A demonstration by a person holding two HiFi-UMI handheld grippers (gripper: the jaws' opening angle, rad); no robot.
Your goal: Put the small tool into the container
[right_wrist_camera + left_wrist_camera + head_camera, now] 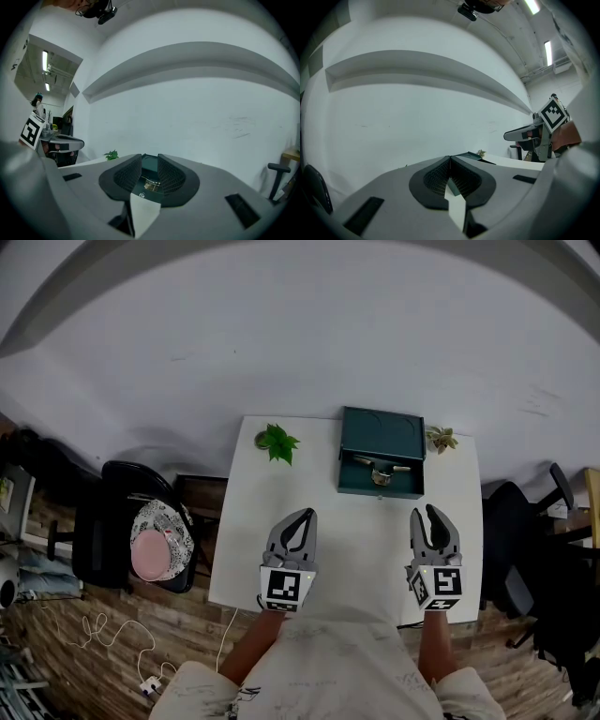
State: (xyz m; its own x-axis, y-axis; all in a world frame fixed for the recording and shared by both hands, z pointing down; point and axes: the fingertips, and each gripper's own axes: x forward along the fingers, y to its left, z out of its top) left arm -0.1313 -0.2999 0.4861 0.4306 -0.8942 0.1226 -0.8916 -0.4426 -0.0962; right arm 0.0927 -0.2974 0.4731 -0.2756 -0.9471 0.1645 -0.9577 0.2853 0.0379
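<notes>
Looking down, I see the white table [356,531] with the green container [380,434] open at its far edge, well ahead of both grippers. The small tool [379,472] lies inside it. Only my right gripper view frames that tool; the left shows just the container's corner. The left gripper [302,517] has its tips pressed together on nothing. The right gripper [427,514] is narrowly parted and empty.

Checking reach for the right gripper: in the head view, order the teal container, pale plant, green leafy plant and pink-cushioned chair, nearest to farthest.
1. Teal container, just ahead, slightly left.
2. Pale plant, far right corner.
3. Green leafy plant, far left corner.
4. Pink-cushioned chair, well off left.
</notes>
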